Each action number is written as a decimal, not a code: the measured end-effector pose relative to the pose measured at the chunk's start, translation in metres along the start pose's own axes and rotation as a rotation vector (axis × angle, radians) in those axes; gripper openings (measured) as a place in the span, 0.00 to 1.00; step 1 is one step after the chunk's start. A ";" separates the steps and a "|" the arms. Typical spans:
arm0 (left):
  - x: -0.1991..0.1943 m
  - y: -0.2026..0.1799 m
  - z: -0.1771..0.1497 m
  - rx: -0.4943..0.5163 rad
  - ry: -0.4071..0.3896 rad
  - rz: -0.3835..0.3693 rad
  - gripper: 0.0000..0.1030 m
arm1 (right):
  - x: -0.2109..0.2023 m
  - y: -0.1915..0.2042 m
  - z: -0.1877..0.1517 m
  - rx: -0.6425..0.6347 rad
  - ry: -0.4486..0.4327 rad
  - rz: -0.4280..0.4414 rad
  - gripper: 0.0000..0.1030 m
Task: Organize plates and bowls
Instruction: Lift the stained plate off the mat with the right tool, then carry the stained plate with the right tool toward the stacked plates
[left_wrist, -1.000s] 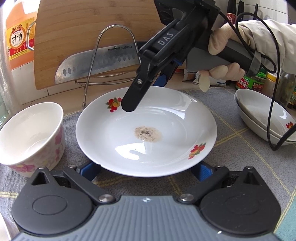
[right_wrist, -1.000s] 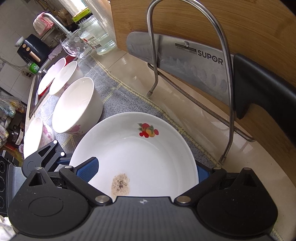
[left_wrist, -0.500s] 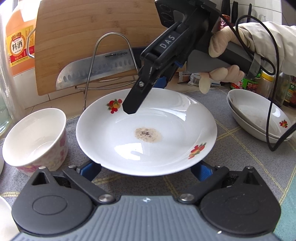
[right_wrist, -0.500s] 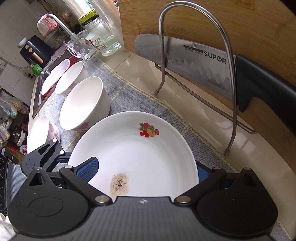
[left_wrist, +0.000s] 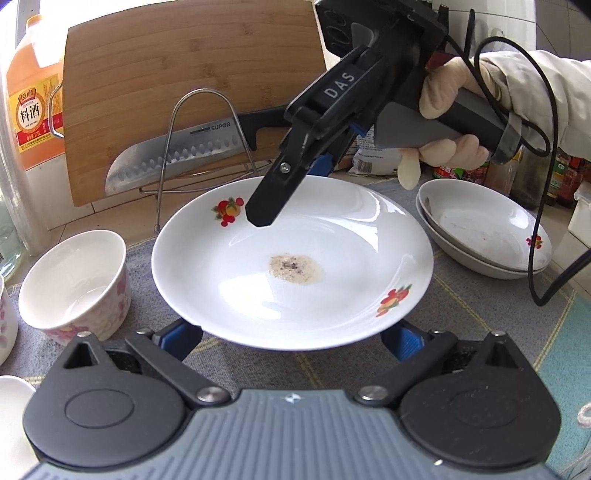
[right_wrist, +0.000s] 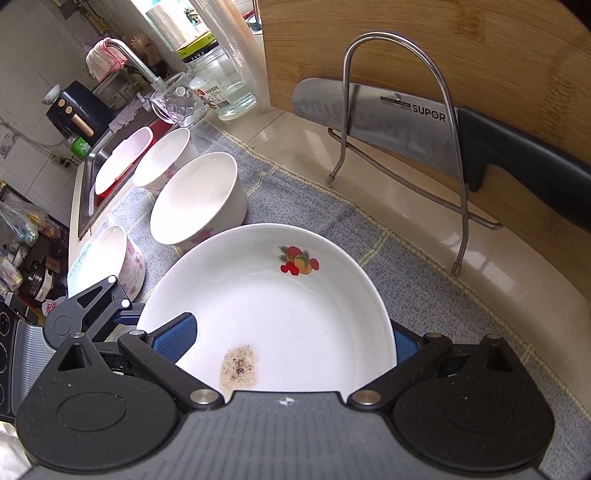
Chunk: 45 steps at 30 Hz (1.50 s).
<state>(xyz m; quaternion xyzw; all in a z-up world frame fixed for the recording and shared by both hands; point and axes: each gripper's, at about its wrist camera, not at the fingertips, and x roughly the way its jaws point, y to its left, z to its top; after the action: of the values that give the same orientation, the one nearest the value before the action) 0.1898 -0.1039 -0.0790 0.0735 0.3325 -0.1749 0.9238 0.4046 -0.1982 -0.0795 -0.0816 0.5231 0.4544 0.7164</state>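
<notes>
Your right gripper (left_wrist: 264, 212) has its fingers clamped on the far rim of the plate (left_wrist: 291, 258), lifted off the tabletop (right_wrist: 424, 266). Your left gripper (left_wrist: 291, 338) sits spread wide under the near rim, gripping nothing. The plate holds a gritty smear (left_wrist: 295, 268). Two plates (left_wrist: 487, 232) are stacked right; four bowls (right_wrist: 199, 199) are unsorted, seemingly empty.
</notes>
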 end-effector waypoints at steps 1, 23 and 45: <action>-0.002 -0.001 0.000 0.002 0.001 -0.003 0.98 | -0.002 0.002 -0.002 0.003 -0.003 -0.002 1.00; -0.031 -0.041 0.001 0.098 0.017 -0.077 0.98 | -0.037 0.024 -0.063 0.087 -0.087 -0.030 1.00; -0.023 -0.093 0.019 0.209 0.019 -0.204 0.98 | -0.085 0.007 -0.129 0.206 -0.179 -0.113 1.00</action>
<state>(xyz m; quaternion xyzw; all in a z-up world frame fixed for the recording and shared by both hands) 0.1498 -0.1890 -0.0509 0.1366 0.3269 -0.3008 0.8854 0.3091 -0.3190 -0.0642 0.0040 0.4957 0.3627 0.7891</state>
